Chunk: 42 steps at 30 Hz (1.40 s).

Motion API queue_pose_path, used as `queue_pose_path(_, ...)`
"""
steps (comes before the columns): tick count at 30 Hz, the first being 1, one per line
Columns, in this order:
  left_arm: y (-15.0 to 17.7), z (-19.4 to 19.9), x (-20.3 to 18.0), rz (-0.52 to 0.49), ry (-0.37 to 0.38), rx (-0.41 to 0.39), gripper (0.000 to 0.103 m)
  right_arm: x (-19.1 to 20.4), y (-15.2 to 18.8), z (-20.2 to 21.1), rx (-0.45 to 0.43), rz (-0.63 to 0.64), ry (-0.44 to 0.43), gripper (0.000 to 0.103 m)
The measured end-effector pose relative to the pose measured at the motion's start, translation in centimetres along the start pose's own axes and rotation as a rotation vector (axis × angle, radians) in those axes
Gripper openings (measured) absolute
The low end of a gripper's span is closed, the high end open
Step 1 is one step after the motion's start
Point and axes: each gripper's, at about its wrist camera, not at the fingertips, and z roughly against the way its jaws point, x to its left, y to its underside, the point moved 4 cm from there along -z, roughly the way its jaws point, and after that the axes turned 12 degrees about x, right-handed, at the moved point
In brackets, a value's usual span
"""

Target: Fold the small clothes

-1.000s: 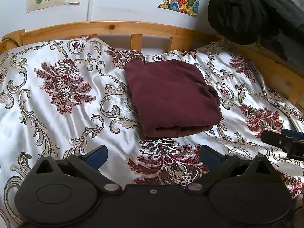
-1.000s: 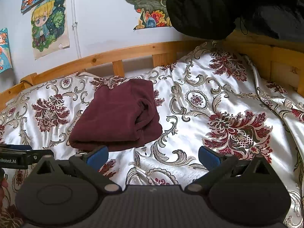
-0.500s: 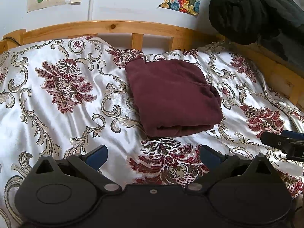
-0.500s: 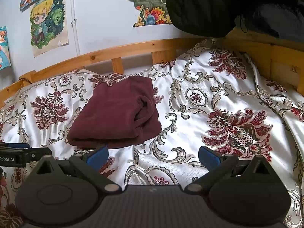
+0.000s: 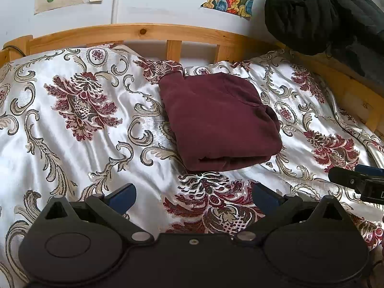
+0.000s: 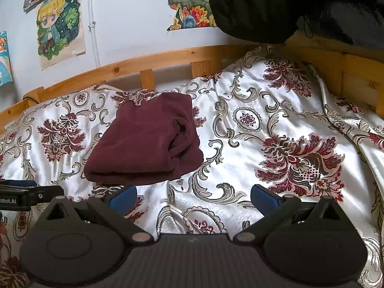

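1. The maroon garment (image 5: 219,122) lies folded into a thick rectangle on the floral bedspread (image 5: 72,129), its layered edge toward the cameras
2. Left gripper (image 5: 193,195): blue-padded fingers spread wide, holding nothing, with the garment at 12 o'clock, apart from the tips
3. Right gripper (image 6: 193,195): fingers also wide apart and empty; the garment sits at 11 o'clock, its near edge just beyond the left pad
4. A wooden bed rail (image 6: 148,60) runs behind, with a black jacket (image 6: 264,7) at 1 o'clock
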Motion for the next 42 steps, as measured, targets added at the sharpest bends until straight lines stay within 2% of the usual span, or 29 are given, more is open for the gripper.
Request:
queue_pose_path(38, 0.18, -0.41, 0.13, -0.002, 0.003, 0.037, 0.102, -0.20, 0.15, -0.35, 0.027, -0.015, 0.000, 0.103)
queue_pose_path(40, 0.10, -0.45, 0.18, -0.003, -0.009, 0.038, 0.102, -0.18, 0.11, -0.38, 0.028, -0.016, 0.000, 0.103)
queue_pose_path(42, -0.02, -0.45, 0.23, -0.015, -0.056, 0.038, 0.102, -0.19, 0.11, -0.38, 0.028, -0.015, 0.000, 0.103)
